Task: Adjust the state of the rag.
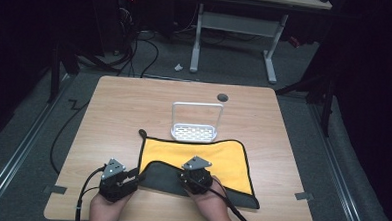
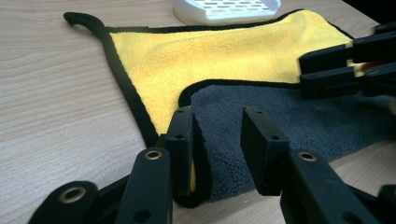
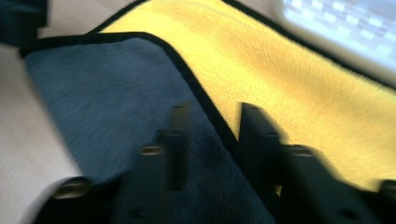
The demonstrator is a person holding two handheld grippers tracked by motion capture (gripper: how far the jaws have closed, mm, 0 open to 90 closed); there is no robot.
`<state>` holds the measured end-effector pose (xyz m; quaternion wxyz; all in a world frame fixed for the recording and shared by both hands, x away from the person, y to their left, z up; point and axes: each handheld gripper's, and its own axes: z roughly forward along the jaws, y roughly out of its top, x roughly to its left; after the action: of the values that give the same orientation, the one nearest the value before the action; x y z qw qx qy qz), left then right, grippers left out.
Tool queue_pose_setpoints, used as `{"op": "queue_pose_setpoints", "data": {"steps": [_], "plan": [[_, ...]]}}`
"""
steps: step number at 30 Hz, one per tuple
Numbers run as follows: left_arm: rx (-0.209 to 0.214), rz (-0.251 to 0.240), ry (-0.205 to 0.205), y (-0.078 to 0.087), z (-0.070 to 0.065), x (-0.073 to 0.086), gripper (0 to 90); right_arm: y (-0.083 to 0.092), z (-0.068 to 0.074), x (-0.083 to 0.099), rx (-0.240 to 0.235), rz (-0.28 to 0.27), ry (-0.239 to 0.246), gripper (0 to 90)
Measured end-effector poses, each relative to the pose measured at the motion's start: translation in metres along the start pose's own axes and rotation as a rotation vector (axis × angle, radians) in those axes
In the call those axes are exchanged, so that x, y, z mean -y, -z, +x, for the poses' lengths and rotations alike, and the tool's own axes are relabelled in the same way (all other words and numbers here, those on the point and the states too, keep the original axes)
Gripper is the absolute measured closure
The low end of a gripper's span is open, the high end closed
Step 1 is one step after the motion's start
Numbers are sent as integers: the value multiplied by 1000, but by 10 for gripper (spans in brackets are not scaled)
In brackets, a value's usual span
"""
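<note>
Cloth (image 1: pixel 202 158), yellow on one face and dark grey on the other with a black hem all round, lies flat near the front middle of the wooden surface (image 1: pixel 124 107), its near edge folded over so that a grey band covers the front of the yellow. A small black loop sticks out from its far left corner. Left tool (image 1: pixel 135 177) sits at the folded left corner of the cloth; in the left gripper view its jaws stand apart with the folded corner between them, one jaw close against the hem and the other clear of the fabric, so nothing is pinched. Right tool (image 1: pixel 188 176) rests over the grey band near its middle; in the right gripper view, which is blurred, its jaws are spread on either side of the black hem where grey meets yellow, and no grip on the cloth can be made out. Just behind the cloth's far edge stands a white rack (image 1: pixel 196 123) with a slotted base and an upright frame, touching or nearly touching the hem.
</note>
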<state>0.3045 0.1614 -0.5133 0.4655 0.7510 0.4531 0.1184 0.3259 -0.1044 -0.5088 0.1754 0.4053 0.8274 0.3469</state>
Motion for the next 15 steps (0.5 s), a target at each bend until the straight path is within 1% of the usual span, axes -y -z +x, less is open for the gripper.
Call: {"op": "queue_pose_setpoints", "data": {"steps": [1,2,3,4,5,6,9,10,12,15], "plan": [[-1,-1,2,0,0,0,647,-6,-3,1,2,25,-29,639],[2,-1,3,0,-1,1,647,-13,-4,2,0,58,-28,684],[2,0,3,0,-1,1,647,-14,-2,5,5,51,-10,800],[1,1,1,1,-1,1,647,-14,-1,5,0,41,3,846],[2,-3,2,1,0,1,647,-12,1,5,5,40,19,854],[1,-1,3,1,0,0,646,-9,5,4,19,16,38,859],[6,2,11,1,1,-1,640,3,13,3,27,-38,68,857],[8,-3,16,2,1,-2,634,6,14,3,26,-53,74,855],[8,-9,20,4,-2,-3,622,16,20,7,8,-76,104,854],[6,-28,18,7,-6,-10,608,31,33,15,-40,-106,130,852]]}}
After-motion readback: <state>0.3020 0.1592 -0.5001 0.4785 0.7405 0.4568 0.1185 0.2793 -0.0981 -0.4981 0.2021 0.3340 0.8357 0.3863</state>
